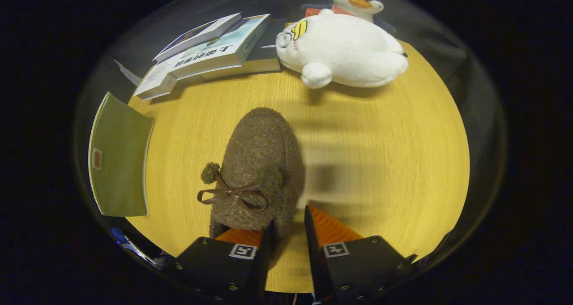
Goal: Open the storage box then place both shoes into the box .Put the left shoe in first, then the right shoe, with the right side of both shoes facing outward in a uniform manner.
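White-and-teal paperback book [210,54], 11 o'clock from brown fuzzy slipper [262,161]: big Chinese title, upside down, not legible. White plush seal [344,54] at 1 o'clock wore a yellow patch [299,29] with unclear black marks. Green book [118,157] at 9 o'clock: small label, unreadable. Gripper [288,220] carried two square black-and-white markers [242,251]; its fingers straddled the slipper's edge, grip unclear.

The gripper [288,222] points down at the shoe [259,170], fingers closed on its right heel wall.
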`<state>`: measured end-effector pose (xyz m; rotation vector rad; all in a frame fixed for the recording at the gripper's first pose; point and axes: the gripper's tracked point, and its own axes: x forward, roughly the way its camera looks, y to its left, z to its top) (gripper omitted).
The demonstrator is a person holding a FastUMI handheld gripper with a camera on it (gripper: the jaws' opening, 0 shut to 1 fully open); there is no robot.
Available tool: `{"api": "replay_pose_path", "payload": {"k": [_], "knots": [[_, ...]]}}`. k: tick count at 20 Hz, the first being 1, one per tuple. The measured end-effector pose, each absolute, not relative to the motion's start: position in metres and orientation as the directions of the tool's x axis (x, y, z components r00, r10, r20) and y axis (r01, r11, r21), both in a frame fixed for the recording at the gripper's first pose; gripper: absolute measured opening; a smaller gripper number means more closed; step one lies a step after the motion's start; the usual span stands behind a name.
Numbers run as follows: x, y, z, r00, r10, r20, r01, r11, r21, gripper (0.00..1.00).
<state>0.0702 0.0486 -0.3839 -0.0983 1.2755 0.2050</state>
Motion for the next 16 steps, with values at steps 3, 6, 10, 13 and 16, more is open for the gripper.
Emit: {"api": "replay_pose_path", "payload": {"k": [3,6,10,13,16], "knots": [[0.073,0.046,-0.375,0.300,0.084,-0.950,-0.204,0.979,0.022,0.01],[0.068,0.051,-0.367,0.286,0.109,-0.952,-0.214,0.976,0.047,0.01],[0.067,0.059,-0.346,0.289,0.132,-0.948,-0.211,0.975,0.071,0.01],[0.066,0.066,-0.322,0.299,0.151,-0.942,-0.214,0.973,0.088,0.01],[0.066,0.076,-0.295,0.315,0.165,-0.935,-0.223,0.970,0.096,0.01]]}}
